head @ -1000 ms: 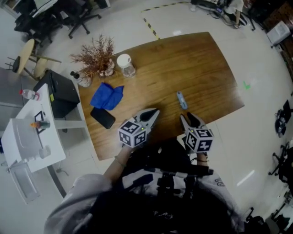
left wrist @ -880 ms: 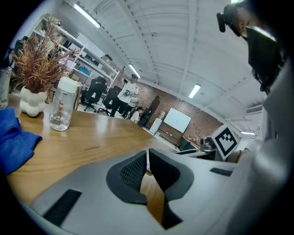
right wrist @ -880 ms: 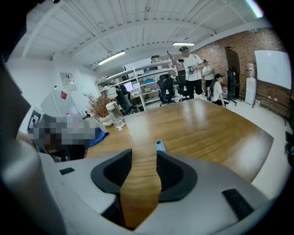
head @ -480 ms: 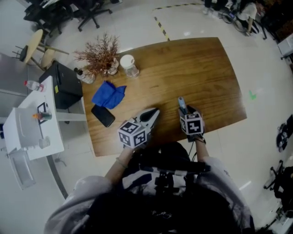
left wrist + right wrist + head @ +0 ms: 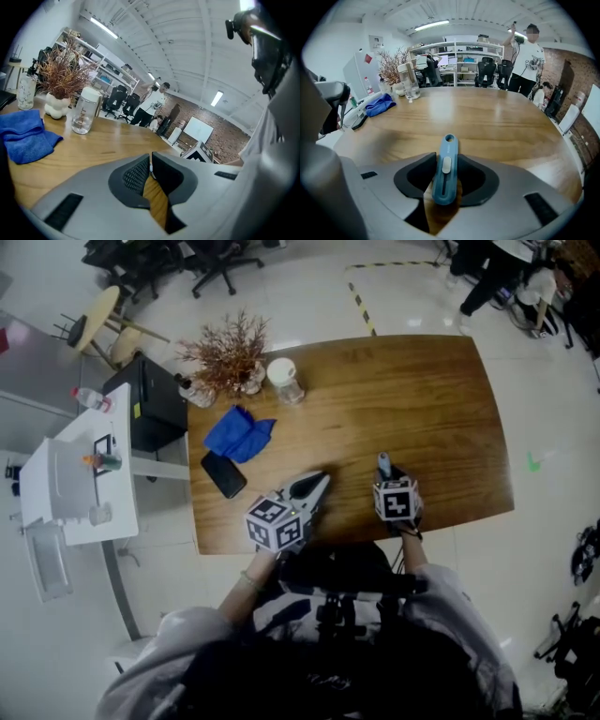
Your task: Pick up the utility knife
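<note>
The utility knife (image 5: 444, 168), slim and blue with a grey slider, lies on the wooden table (image 5: 422, 390) near its front edge. My right gripper (image 5: 446, 158) points steeply down over it, and the jaws have just been closing with the knife between them. Both pads now touch its sides. In the head view only the knife's far end (image 5: 382, 461) shows ahead of the right gripper (image 5: 385, 471). My left gripper (image 5: 319, 487) hovers at the table's front edge, left of the knife. Its jaws are shut with nothing between the pads (image 5: 136, 174).
A blue cloth (image 5: 239, 434) and a black phone (image 5: 223, 474) lie on the table's left side. Behind them stand a lidded glass jar (image 5: 284, 379) and a dried plant (image 5: 227, 357). A black box (image 5: 155, 404) and a white side table (image 5: 75, 479) stand left of the table.
My right gripper has moved forward and down onto the knife, which now sits between its jaws. The left gripper has stayed in about the same place.
</note>
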Motion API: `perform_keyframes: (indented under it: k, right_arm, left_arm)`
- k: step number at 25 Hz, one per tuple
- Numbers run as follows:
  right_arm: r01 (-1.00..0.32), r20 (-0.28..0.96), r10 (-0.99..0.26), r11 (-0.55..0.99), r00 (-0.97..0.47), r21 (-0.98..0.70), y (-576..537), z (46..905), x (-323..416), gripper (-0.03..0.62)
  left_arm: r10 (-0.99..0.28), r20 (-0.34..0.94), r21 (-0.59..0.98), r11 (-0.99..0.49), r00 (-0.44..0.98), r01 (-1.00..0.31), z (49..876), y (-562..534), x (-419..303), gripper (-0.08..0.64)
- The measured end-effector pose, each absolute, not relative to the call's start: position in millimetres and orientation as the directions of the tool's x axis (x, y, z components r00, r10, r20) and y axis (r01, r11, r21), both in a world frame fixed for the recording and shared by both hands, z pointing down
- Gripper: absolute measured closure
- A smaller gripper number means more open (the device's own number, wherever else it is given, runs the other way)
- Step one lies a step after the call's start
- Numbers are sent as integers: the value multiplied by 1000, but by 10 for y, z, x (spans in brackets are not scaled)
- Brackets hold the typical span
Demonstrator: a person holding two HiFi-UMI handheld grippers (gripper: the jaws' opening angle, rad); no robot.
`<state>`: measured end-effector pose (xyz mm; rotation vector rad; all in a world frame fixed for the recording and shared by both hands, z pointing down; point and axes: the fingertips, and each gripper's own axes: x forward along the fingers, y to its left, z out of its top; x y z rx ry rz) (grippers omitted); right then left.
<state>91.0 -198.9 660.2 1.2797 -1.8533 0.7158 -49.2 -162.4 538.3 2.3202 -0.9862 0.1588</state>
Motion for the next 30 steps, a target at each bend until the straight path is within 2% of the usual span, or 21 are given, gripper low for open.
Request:
perform_keyframes:
  k: [5,8,10,19,25,30]
  right_arm:
    - [-956,822,-506,250,-263,-152,-2012,6583,965,442]
    - [-935,761,-548,143,-348,-325,-1997,6430,1006,442]
    - [-911,711,-586,124,-388,-394,-1979,6238,1012,442]
    - [-882,571,-702,180,-426,-436,-1652,5390,1110,442]
    - [-884,527,-732,230,-433,-407,-1492,5081,1077,442]
    - [-868,495,-742,239,-452,-436,-1469,4965,1050,442]
  left_arm:
    - [-626,334,475,-533,704,-700,5365,-1630,-503,549]
    - [-634,333,468,-531,698,-706,5350,-1650,-511,549]
    - [-637,332,469,-529,696,-707,5353,-1661,-518,549]
    - [-623,331,506,-517,709,-690,5379,-1677,-399,549]
    - [-602,201,606,-543,773,-581,5204,-1686,-249,549]
    - [-617,169,539,-596,769,-596,5028,-1696,-210,551]
